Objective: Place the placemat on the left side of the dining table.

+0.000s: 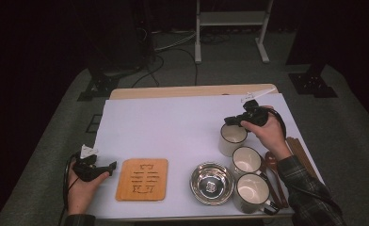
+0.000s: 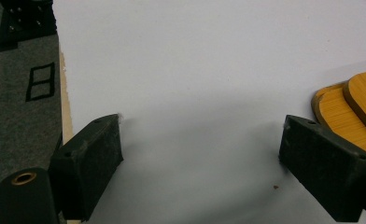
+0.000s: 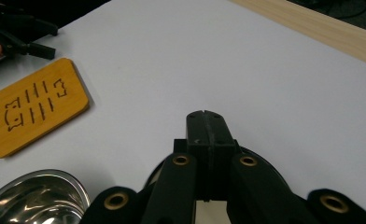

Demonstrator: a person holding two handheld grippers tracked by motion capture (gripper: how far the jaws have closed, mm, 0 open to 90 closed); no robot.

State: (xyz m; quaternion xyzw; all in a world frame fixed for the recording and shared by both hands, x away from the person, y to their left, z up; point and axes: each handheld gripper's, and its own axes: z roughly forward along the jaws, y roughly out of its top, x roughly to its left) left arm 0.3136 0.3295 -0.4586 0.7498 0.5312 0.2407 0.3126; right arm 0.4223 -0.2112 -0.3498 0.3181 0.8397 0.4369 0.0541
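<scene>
The right gripper [image 1: 233, 121], jaws pinched on the far mug's [image 1: 231, 139] rim, began lifting it; the left gripper [image 1: 111, 165] waited wide open, empty, beside the bamboo trivet [image 1: 142, 179], its likely destination.

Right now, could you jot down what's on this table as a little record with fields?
Surface: table under a white sheet
Left tool: open, resting beside the bamboo trivet
Right tool: shut, above the farthest mug; grip on the rim unclear
Mugs: three in a row at right
Bowl: steel bowl left of the mugs
</scene>
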